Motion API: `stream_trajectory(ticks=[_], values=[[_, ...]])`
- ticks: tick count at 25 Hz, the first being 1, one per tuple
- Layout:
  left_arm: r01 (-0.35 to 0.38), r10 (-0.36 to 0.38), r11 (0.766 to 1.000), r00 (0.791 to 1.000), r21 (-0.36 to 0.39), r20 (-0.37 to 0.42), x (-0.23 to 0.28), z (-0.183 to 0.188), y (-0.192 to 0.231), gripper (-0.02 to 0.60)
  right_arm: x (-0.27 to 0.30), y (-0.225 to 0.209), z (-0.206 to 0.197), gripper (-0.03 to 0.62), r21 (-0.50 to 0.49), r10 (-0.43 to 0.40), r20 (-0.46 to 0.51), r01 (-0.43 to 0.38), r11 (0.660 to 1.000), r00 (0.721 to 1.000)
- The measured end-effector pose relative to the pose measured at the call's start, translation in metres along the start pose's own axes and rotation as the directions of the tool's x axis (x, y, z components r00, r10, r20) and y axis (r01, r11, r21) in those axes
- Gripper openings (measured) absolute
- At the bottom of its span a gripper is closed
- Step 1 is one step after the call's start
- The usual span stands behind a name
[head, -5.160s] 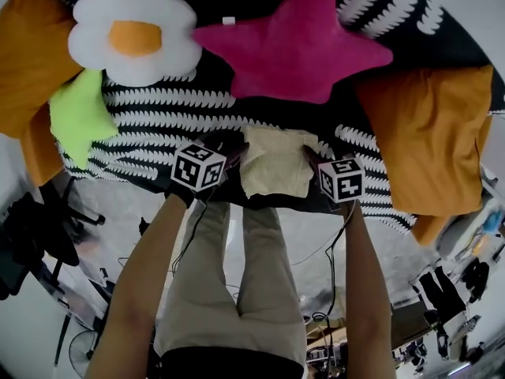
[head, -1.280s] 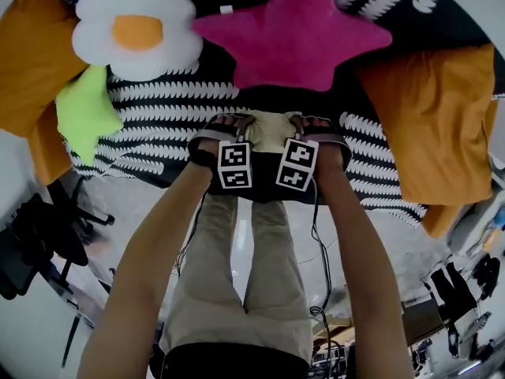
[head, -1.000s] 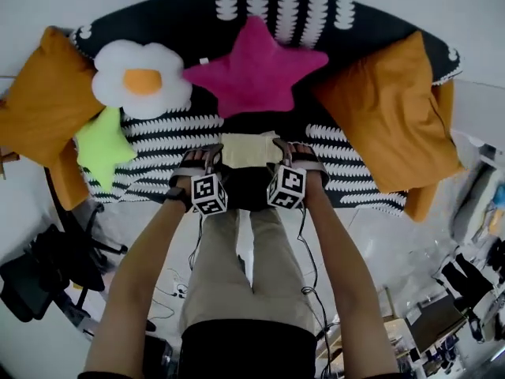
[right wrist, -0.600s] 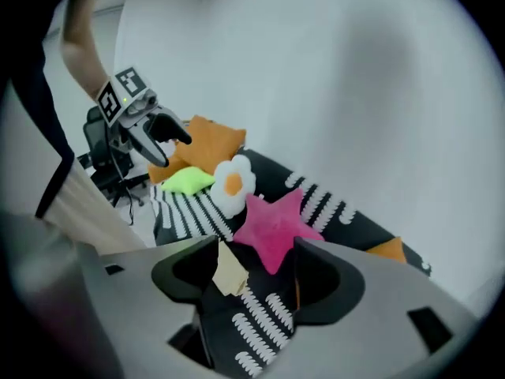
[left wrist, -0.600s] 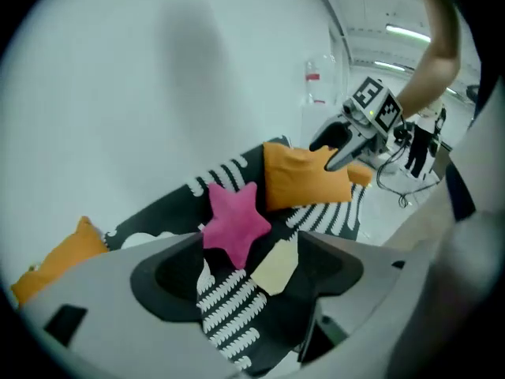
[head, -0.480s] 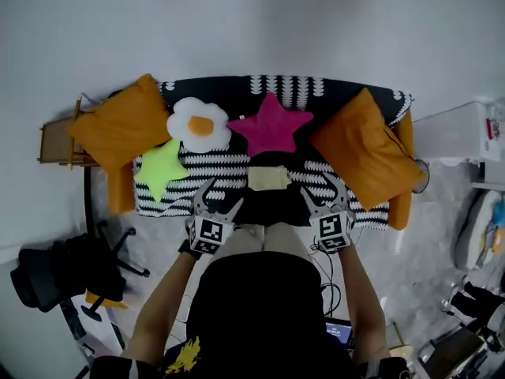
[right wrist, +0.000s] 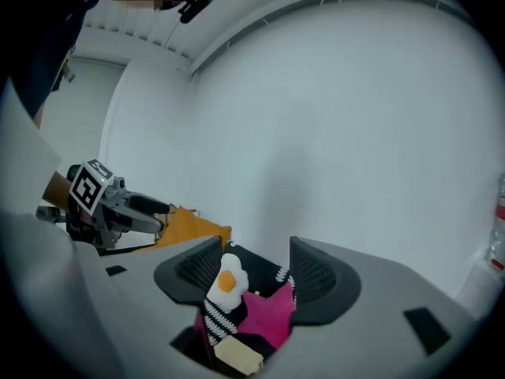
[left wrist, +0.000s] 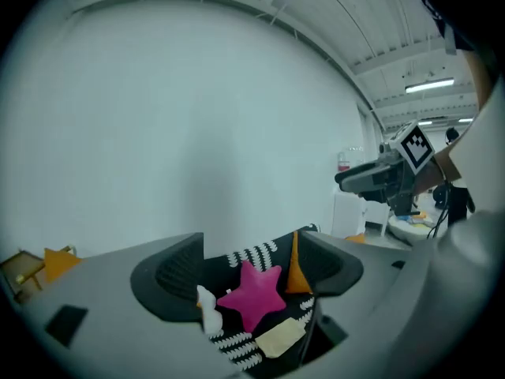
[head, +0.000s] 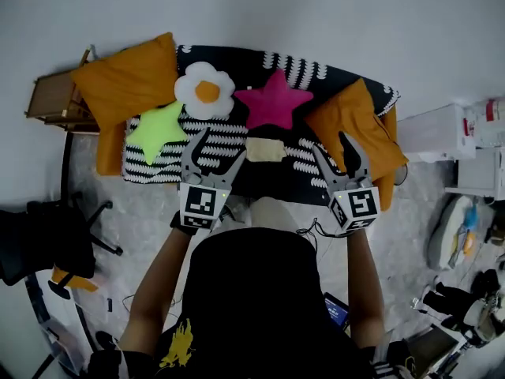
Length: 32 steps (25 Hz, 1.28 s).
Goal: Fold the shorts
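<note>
The folded cream shorts [head: 265, 149] lie on the black-and-white blanket [head: 213, 136] of the sofa, just below the pink star pillow [head: 273, 103]. Both grippers are held up in the air, well clear of the sofa. My left gripper [head: 221, 145] stands open with nothing between its fingers; the shorts [left wrist: 280, 338] show far off between them. My right gripper [head: 333, 147] is open and empty too. Its jaws have just been closing a little, and the shorts [right wrist: 237, 356] lie far below them.
Orange pillows [head: 126, 79] [head: 355, 133], a white flower pillow [head: 207, 91] and a green star pillow [head: 156, 131] lie on the sofa. A wooden side table [head: 54, 99] stands at its left, a black chair [head: 47, 239] nearer, and cables and clutter on the floor at right.
The person has stood up. Both grippers have come off the shorts and risen far above the sofa, turning level. The shorts stay folded on the blanket.
</note>
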State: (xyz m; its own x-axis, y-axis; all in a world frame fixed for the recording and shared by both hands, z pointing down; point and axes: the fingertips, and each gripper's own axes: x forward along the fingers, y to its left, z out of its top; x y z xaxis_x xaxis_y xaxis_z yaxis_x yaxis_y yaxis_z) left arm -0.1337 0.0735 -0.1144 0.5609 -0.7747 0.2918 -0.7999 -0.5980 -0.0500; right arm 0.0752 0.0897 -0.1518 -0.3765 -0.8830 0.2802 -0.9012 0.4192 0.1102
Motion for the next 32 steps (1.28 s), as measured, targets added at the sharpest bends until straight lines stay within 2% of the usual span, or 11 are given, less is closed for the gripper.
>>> stream_trajectory(ticks=[4,7,10,13,18,22,26,29,32], values=[[0.01,-0.009,1.0,0.999,-0.022,0.037,-0.058,0.003,0.011,0.377,-0.025,0.055,0.022,0.287,-0.018,-0.002,0.036,0.003,1.0,0.999],[0.007,-0.004,0.998,0.999,-0.07,0.054,-0.09,-0.004,0.007,0.377,-0.046,0.078,0.025,0.288,0.047,-0.006,0.09,0.002,0.999,0.996],[0.0,0.007,0.995,0.998,-0.101,0.069,-0.11,-0.006,0.005,0.376,-0.056,0.095,0.022,0.291,0.025,0.004,0.088,-0.006,1.0,0.996],[0.0,0.008,0.996,0.995,-0.087,0.098,-0.112,0.003,0.009,0.376,-0.053,0.101,0.033,0.29,0.005,0.02,0.109,-0.021,1.0,0.994],[0.01,-0.009,1.0,0.987,-0.005,0.161,-0.115,0.025,0.005,0.367,-0.05,0.111,0.051,0.282,-0.065,0.047,0.148,-0.038,0.997,0.988],[0.037,-0.038,0.999,0.981,0.009,0.19,-0.114,0.045,-0.013,0.365,-0.058,0.104,0.065,0.265,-0.099,0.065,0.152,-0.05,0.994,0.986],[0.03,-0.032,0.999,0.966,0.013,0.257,-0.117,0.066,-0.017,0.359,-0.057,0.105,0.072,0.255,-0.132,0.083,0.146,-0.064,0.989,0.986],[0.029,-0.031,1.0,0.963,0.011,0.267,-0.119,0.066,-0.015,0.305,-0.056,0.108,0.072,0.247,-0.146,0.079,0.132,-0.06,0.987,0.988],[0.015,-0.017,1.0,0.968,0.009,0.249,-0.123,0.062,-0.01,0.264,-0.051,0.114,0.075,0.205,-0.157,0.087,0.126,-0.067,0.985,0.988]])
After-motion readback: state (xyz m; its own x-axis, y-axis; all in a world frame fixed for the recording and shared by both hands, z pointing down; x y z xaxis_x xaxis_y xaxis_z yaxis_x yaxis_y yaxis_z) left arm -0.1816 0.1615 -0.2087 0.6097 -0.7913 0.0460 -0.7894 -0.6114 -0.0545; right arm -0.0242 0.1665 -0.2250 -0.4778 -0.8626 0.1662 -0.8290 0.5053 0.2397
